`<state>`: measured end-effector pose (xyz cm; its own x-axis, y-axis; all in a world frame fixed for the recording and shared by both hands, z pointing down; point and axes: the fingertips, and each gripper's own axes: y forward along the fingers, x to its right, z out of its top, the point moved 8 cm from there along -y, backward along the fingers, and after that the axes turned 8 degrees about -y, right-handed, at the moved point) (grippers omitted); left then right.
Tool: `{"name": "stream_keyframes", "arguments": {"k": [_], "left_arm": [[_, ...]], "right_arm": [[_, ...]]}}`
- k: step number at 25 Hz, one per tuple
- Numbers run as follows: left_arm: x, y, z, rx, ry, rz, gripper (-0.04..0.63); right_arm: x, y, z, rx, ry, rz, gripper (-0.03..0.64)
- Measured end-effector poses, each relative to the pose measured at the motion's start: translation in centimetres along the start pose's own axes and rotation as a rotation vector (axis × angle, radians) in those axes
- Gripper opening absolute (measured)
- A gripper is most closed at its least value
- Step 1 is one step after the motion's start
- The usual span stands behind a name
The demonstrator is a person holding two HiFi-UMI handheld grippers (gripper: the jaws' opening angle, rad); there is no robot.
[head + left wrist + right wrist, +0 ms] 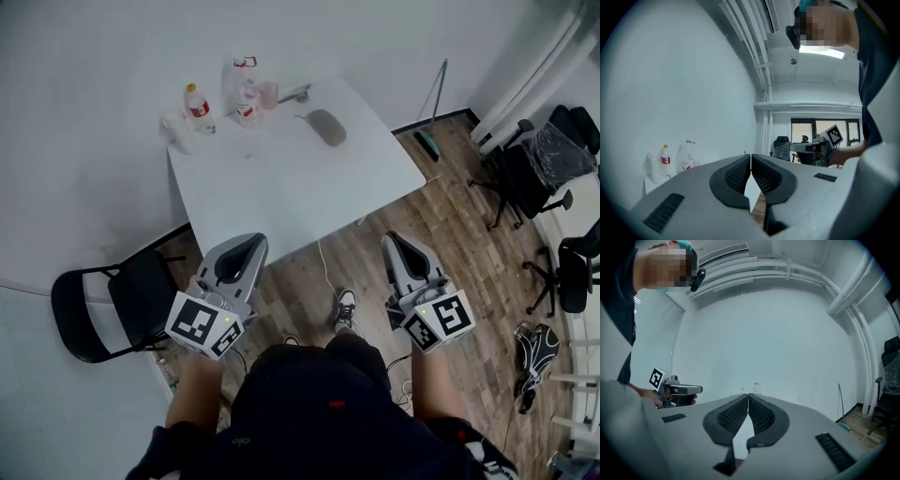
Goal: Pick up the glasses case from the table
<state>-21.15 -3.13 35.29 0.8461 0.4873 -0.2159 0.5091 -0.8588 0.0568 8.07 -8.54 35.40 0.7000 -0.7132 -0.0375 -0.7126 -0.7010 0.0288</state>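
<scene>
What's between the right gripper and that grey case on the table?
Between the right gripper and the case: only wood floor and bare table, in the head view.

Showing as a smooth, grey, oval glasses case (325,127). Lying flat on the white table (281,187), near its far edge and toward the far right corner. Pointing its long axis diagonally across the surface.

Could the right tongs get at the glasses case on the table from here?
Probably yes, though not yet: the right tongs are shut and short of the table, but the glasses case lies apart from the bottles with nothing in between.
</scene>
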Motion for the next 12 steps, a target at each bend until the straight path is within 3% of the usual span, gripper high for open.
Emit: {"name": "stream_keyframes", "arguments": {"k": [12], "left_arm": [[-1.2, 14.3, 1.3, -0.008, -0.013, 0.134, 0.026]], "right_arm": [[15.9, 8.8, -1.6, -0.014, 0.028, 0.133, 0.02]]}}
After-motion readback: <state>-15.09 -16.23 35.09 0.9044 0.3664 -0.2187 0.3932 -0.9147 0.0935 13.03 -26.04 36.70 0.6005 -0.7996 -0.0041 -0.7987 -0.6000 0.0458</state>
